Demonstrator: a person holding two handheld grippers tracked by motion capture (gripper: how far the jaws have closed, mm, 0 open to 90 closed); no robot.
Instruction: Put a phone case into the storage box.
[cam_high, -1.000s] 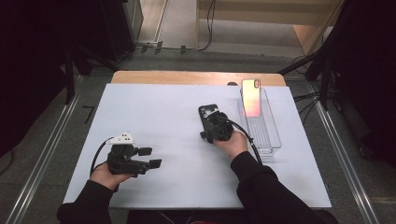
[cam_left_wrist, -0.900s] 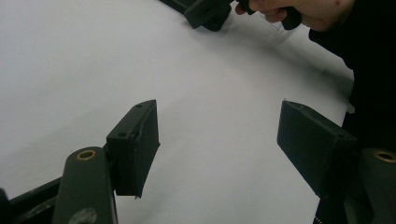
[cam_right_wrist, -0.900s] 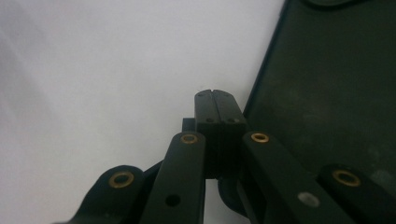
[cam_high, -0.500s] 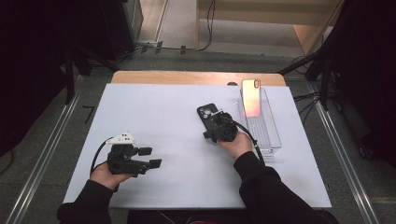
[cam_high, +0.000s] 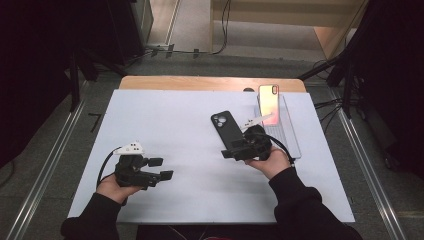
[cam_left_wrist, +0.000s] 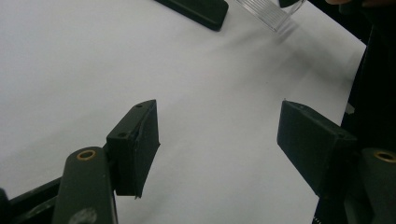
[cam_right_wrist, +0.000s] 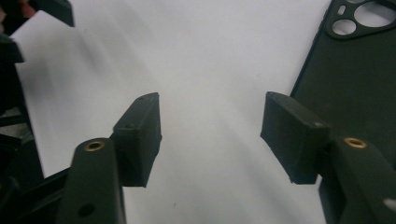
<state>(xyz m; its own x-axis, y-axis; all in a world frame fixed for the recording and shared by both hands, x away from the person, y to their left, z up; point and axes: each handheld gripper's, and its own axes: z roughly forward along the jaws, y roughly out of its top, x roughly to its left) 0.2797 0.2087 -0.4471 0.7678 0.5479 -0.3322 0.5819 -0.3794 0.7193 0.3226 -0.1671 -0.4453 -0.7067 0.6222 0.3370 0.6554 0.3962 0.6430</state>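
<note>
- White table top (cam_high: 165, 120): wide bare stretch in the middle and on the left; wooden edge strip (cam_high: 200, 83) along the far side.
- Clear tray (cam_high: 292, 131) near the right edge, long side running front to back; phone (cam_high: 269, 102) w/ pinkish shiny face stands at its far end.
- Black phone case (cam_high: 225, 129) lies flat on the top, just left of the tray, camera cut-outs at the far end. Matte black, rounded corners; in right gripper view it's (cam_right_wrist: 359, 70) beside the right-hand jaw, not betw. the jaws.
- Right gripper (cam_high: 231, 152) at the case's near end, jaws have just been opening, nothing betw. them, white top shows in the gap.
- Left gripper (cam_high: 161, 169) near the front-left, well apart from the case; jaws apart, empty, pointing across bare top toward the case's end (cam_left_wrist: 196, 10).
</note>
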